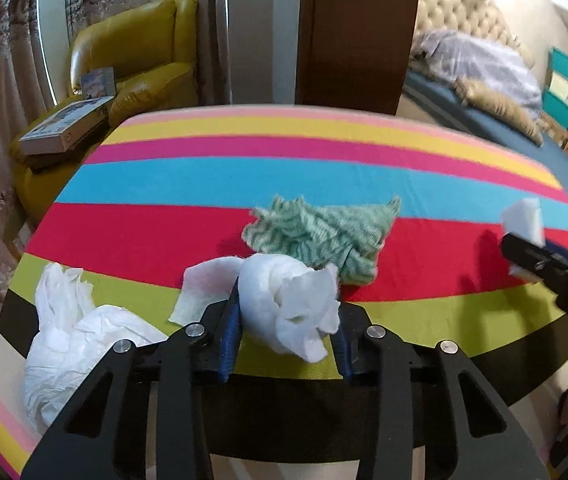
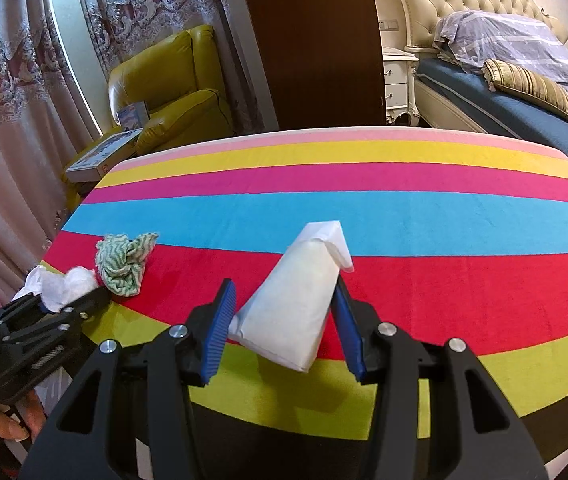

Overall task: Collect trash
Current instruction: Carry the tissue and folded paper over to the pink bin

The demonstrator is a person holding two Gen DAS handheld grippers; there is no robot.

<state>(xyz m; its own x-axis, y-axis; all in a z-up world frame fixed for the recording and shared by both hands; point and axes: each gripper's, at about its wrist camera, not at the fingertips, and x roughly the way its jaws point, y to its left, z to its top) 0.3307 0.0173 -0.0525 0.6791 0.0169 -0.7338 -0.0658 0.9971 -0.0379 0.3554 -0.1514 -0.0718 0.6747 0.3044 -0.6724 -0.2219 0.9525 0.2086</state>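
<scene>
My left gripper (image 1: 287,312) is shut on a crumpled white tissue (image 1: 291,304) just above the striped cloth (image 1: 244,184). A green-and-white crumpled cloth (image 1: 323,236) lies right behind it. A flat white paper scrap (image 1: 204,288) lies to its left. A white plastic bag (image 1: 68,340) lies at the near left edge. My right gripper (image 2: 284,316) is shut on a folded white tissue packet (image 2: 299,300), held above the cloth. The right gripper also shows in the left wrist view (image 1: 523,240), with the white packet (image 1: 523,220). The left gripper shows in the right wrist view (image 2: 72,292), beside the green cloth (image 2: 124,260).
A yellow leather armchair (image 1: 140,60) with boxes (image 1: 64,124) stands at the back left, by curtains. A dark wooden panel (image 1: 355,32) stands behind the table. A bed (image 2: 523,92) with pillows lies at the back right. A hand (image 2: 12,420) shows at lower left.
</scene>
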